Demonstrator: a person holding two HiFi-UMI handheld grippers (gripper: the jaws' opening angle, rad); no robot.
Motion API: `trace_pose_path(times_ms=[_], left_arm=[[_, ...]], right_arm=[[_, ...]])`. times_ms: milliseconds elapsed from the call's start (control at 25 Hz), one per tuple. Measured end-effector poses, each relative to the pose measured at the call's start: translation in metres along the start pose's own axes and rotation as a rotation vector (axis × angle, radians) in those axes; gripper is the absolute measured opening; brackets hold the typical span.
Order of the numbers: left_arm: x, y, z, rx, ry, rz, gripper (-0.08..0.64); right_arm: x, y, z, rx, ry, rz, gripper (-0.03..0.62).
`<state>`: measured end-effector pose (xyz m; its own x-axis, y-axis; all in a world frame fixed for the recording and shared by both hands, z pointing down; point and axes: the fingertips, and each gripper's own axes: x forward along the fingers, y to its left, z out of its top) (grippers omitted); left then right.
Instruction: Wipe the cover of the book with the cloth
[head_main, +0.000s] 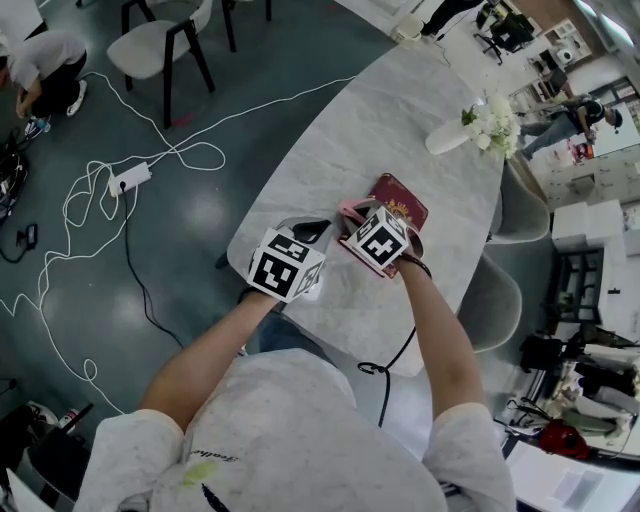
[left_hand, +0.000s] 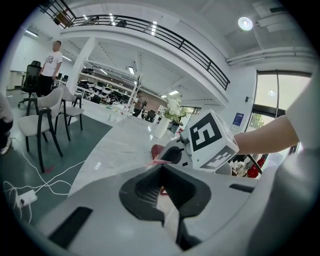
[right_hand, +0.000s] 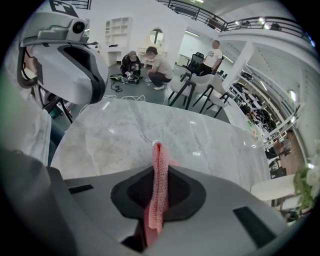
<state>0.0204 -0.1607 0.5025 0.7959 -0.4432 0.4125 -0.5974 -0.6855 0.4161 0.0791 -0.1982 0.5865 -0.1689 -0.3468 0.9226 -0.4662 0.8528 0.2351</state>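
Observation:
A dark red book lies on the marble table. My right gripper hovers at the book's left edge, shut on a pink mesh cloth. In the right gripper view the cloth stands pinched between the jaws over bare marble, and the book is out of sight. My left gripper hangs just left of it, jaws together with nothing between them. The left gripper view shows the right gripper, the cloth's edge and a bit of the book.
A white vase of white flowers lies at the table's far end. Chairs stand beyond the table, and white cables with a power strip lie on the floor to the left. Several people are far off.

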Motion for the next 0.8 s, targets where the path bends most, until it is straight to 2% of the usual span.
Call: trace_pose_path(times_ms=[800], left_arm=[[-0.020,-0.010,-0.005,0.022,-0.010,0.006,0.006]], right_arm=[[-0.007,0.028,0.004,-0.005,-0.014,0.005,0.020]])
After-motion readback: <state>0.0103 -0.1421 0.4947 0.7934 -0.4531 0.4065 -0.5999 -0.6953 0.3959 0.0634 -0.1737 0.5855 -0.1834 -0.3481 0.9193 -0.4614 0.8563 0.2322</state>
